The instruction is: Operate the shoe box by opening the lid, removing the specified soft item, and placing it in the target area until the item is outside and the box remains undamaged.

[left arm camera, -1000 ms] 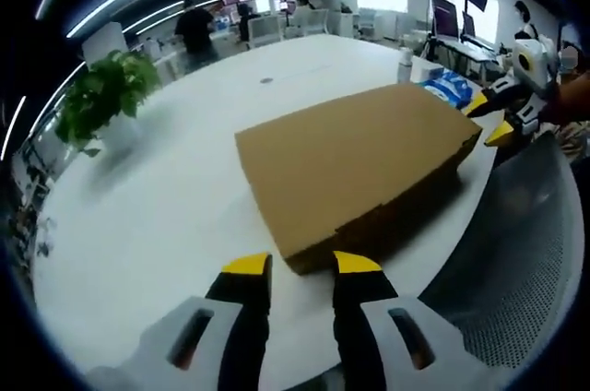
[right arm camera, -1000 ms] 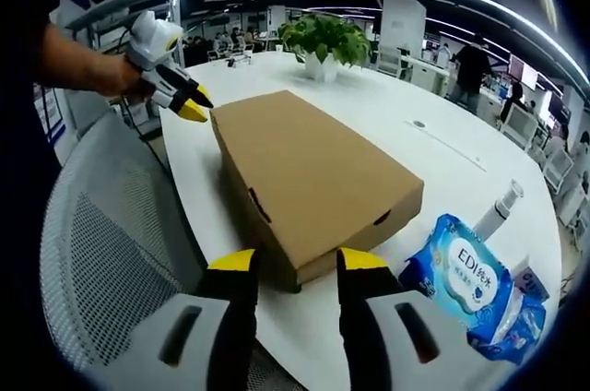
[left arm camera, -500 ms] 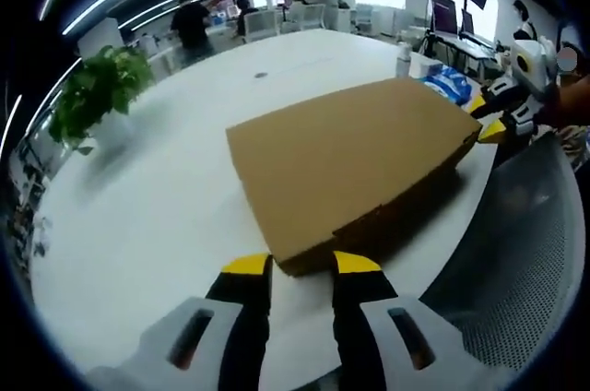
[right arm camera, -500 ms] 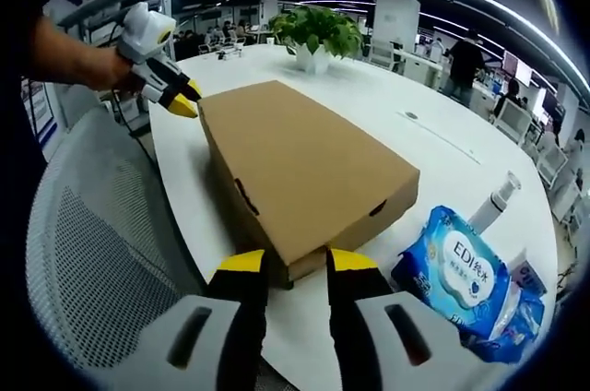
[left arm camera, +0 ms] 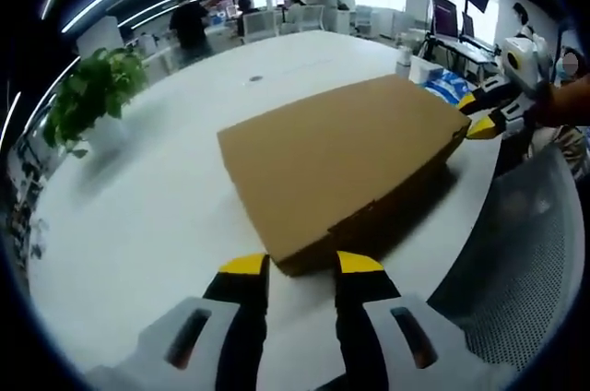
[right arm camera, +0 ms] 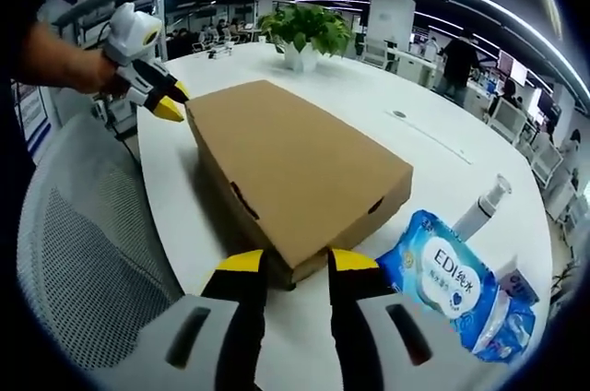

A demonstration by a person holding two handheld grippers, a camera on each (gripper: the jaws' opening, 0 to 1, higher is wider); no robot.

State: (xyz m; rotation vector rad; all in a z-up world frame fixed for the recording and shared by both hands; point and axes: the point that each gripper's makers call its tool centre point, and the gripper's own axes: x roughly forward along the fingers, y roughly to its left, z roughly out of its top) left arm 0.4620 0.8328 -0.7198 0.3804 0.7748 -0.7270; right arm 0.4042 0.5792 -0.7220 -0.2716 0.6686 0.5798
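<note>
Cardboard shoe box (left arm camera: 341, 165) lies closed and flat on the white desk (left arm camera: 157, 197), near the edge where a mesh chair (right arm camera: 83, 262) stands. Left claw (left arm camera: 301, 266) sits at one end corner of the box, its yellow-tipped jaws parted with the corner between them, though whether they touch the cardboard cannot be told. Right claw (right arm camera: 288, 260) stands likewise at the opposite end, jaws apart around the lower corner, holding nothing for certain. In the right gripper view the box's front side shows two small slots, and the lid seam runs along it. Beside the box's end lies a blue pack of wipes (right arm camera: 447, 285), with a small spray bottle (right arm camera: 484, 207) just behind it; a potted plant (right arm camera: 304, 31) stands well apart at the far side. The step in hand looks like the opening one: the lid is not yet lifted, and the soft item is presumably still inside. Next move likely calls for both claws to catch the lid's edge evenly and raise it gently, so the cardboard neither creases nor tears.
</note>
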